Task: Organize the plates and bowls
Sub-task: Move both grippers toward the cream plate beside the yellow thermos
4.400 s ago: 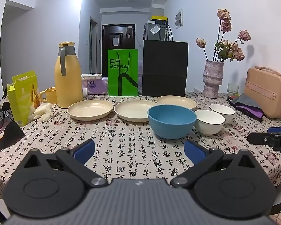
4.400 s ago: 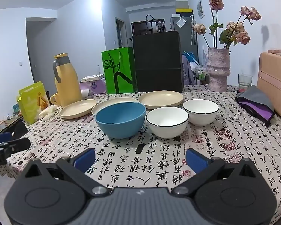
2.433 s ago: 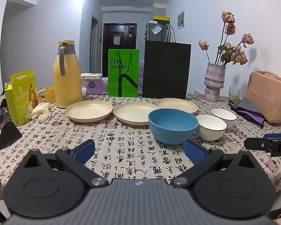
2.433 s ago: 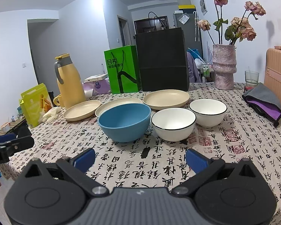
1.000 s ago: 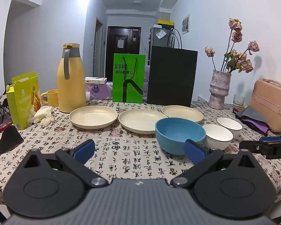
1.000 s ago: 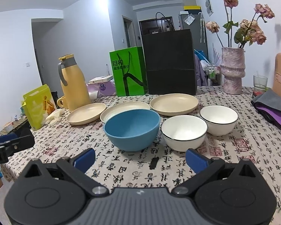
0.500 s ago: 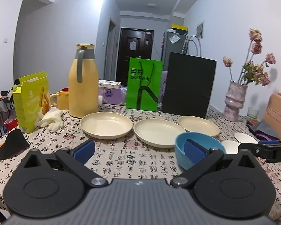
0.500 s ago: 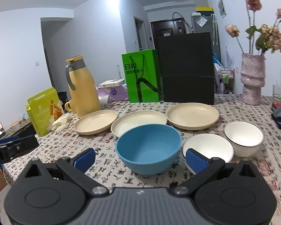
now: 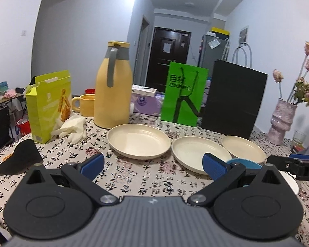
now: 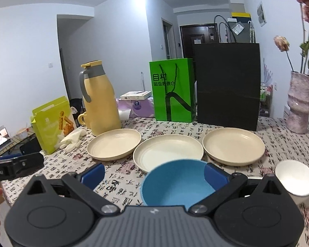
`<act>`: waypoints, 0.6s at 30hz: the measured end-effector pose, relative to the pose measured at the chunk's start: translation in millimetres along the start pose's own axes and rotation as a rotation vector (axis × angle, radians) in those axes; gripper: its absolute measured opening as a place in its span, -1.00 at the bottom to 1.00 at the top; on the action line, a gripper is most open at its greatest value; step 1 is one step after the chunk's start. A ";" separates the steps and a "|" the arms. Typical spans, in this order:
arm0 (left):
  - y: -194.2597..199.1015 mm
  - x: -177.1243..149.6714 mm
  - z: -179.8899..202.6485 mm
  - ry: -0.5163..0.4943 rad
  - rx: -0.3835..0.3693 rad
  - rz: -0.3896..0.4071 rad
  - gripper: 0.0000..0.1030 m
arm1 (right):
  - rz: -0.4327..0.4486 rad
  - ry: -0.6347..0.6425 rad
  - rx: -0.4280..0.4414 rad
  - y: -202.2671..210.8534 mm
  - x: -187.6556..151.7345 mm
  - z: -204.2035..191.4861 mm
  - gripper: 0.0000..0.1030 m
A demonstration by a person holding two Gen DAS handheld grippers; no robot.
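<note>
Closer now, right gripper (image 10: 153, 175) straddles blue bowl (image 10: 176, 182) rim.

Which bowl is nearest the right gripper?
The blue bowl, right in front of the right gripper; it is the only coloured one, the white bowl sits off to the side.

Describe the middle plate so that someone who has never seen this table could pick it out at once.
Find the tall black paper bag and the green bag standing at the back of the patterned tablecloth. In front of them three shallow plates lie in a row; take the middle plate, directly behind the blue bowl. It is paler, nearly white, while the plates on either side are beige.
</note>
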State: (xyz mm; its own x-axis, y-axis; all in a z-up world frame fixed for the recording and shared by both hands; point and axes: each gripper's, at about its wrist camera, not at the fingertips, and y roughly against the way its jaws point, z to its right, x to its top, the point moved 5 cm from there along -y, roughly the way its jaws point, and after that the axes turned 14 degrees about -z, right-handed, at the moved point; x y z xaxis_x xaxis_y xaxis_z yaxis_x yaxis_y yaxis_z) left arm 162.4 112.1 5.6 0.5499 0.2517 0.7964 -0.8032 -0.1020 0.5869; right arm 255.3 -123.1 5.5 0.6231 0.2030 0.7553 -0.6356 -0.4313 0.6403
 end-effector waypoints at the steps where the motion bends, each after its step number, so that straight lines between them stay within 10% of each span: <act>1: -3.2 2.3 -2.8 0.010 0.002 -0.003 1.00 | -0.001 0.004 0.003 -4.2 3.2 -1.7 1.00; 18: -53.8 40.3 -43.2 0.136 0.073 -0.027 1.00 | -0.051 -0.034 0.076 -81.0 56.9 -23.4 1.00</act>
State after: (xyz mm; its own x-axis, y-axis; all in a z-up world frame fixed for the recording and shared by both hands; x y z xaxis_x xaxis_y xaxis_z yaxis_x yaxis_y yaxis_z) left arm 217.8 169.3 -0.2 0.5314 0.3828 0.7557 -0.7668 -0.1619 0.6212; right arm 331.6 -56.0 -0.1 0.6697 0.1966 0.7161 -0.5672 -0.4870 0.6642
